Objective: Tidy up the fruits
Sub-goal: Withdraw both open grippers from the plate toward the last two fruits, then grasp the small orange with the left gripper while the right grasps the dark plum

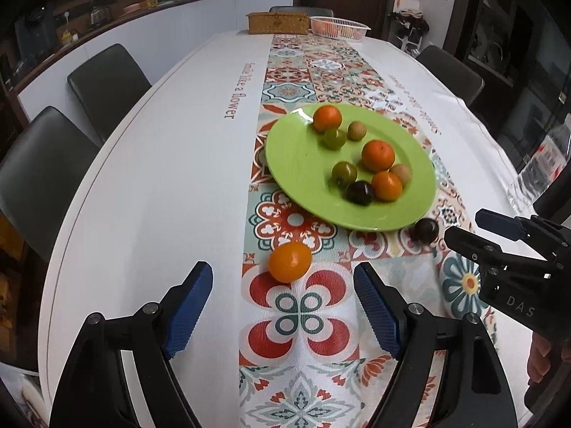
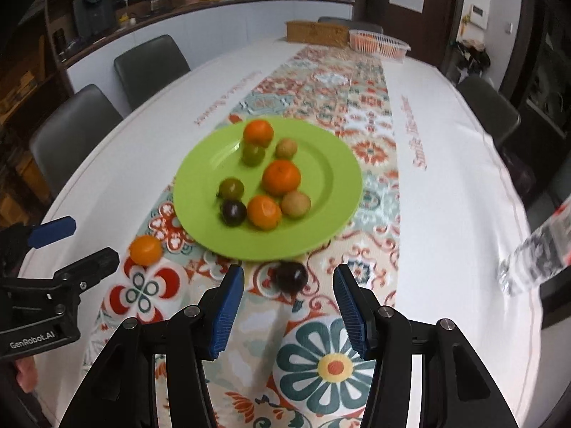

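Note:
A green plate [image 1: 307, 174] [image 2: 328, 164] on the patterned runner holds several fruits: oranges, green ones, tan ones and a dark plum [image 1: 360, 193] [image 2: 233, 213]. A loose orange [image 1: 289, 261] [image 2: 145, 248] lies on the runner in front of the plate, just ahead of my open, empty left gripper [image 1: 283, 278]. A loose dark plum [image 1: 425, 230] [image 2: 291, 276] lies by the plate's near rim, just ahead of my open, empty right gripper [image 2: 289, 281]. Each gripper shows in the other's view, the right one [image 1: 464, 224] and the left one [image 2: 91, 239].
A wicker box [image 1: 277, 22] and a white basket [image 1: 339, 28] with fruit stand at the table's far end. A clear plastic bottle [image 2: 535, 253] lies at the right edge. Dark chairs [image 1: 107, 85] line both sides of the white table.

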